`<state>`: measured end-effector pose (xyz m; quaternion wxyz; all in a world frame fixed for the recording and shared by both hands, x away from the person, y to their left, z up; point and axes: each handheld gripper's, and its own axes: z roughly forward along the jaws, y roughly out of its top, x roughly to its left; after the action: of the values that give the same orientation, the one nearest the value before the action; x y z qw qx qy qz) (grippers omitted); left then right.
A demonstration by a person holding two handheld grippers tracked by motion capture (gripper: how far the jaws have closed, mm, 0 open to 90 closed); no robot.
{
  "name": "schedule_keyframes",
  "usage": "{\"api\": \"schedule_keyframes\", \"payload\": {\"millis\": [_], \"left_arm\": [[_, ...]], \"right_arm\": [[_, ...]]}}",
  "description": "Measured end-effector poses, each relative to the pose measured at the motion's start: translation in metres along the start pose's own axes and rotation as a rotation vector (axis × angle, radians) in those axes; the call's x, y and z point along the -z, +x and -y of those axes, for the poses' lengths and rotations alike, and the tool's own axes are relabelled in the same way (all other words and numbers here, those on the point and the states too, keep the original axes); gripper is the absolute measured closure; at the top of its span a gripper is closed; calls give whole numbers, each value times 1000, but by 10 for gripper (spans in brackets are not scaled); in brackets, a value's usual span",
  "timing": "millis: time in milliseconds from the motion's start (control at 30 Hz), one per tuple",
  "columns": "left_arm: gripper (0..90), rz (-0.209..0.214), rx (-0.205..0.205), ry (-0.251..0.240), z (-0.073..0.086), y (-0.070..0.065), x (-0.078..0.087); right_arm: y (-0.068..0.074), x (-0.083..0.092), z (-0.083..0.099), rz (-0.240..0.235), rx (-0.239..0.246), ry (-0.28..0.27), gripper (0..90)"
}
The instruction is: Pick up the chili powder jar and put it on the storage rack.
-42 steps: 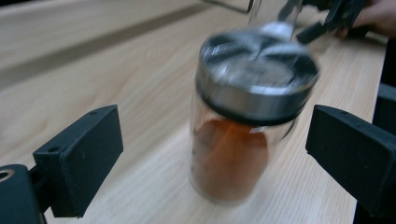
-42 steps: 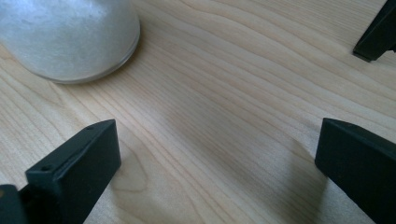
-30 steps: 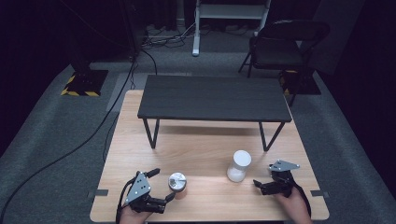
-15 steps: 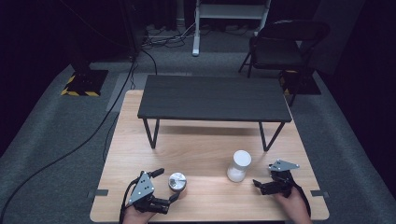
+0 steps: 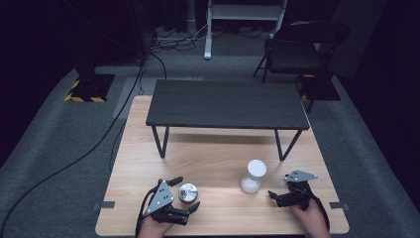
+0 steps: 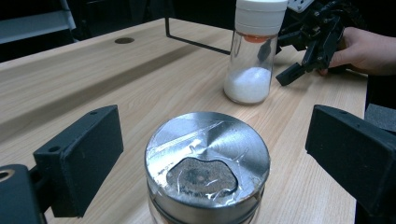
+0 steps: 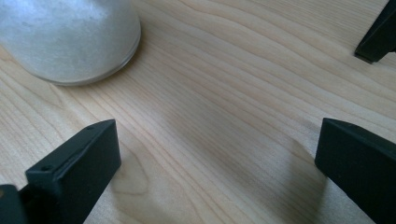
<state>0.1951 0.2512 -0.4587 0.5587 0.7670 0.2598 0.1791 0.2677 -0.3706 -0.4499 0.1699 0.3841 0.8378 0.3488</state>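
At the near left of the wooden table (image 5: 218, 163), the left gripper (image 5: 185, 194) has its jaws spread wide on either side of a small metal-lidded jar (image 5: 187, 193), the pads clear of it, so the grasp looks not yet made. To the right stands a white-capped shaker (image 5: 253, 176), holding white powder and untouched. Near it at the right, the right gripper (image 5: 274, 197) rests low with jaws wide and empty. Closing, lifting and placing appear left to do.
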Motion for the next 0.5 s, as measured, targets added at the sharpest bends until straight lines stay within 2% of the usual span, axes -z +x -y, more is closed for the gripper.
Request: {"api": "schedule_keyframes", "payload": {"millis": [167, 233, 433, 500], "left_arm": [[43, 21, 19, 35, -1, 3, -5], [50, 27, 44, 77, -2, 6, -7], [78, 35, 51, 113, -2, 9, -10], [92, 30, 38, 134, -3, 8, -13]], "right_arm": [[0, 0, 0, 0, 0, 0, 0], [0, 0, 0, 0, 0, 0, 0], [0, 0, 0, 0, 0, 0, 0], [0, 0, 0, 0, 0, 0, 0]]}}
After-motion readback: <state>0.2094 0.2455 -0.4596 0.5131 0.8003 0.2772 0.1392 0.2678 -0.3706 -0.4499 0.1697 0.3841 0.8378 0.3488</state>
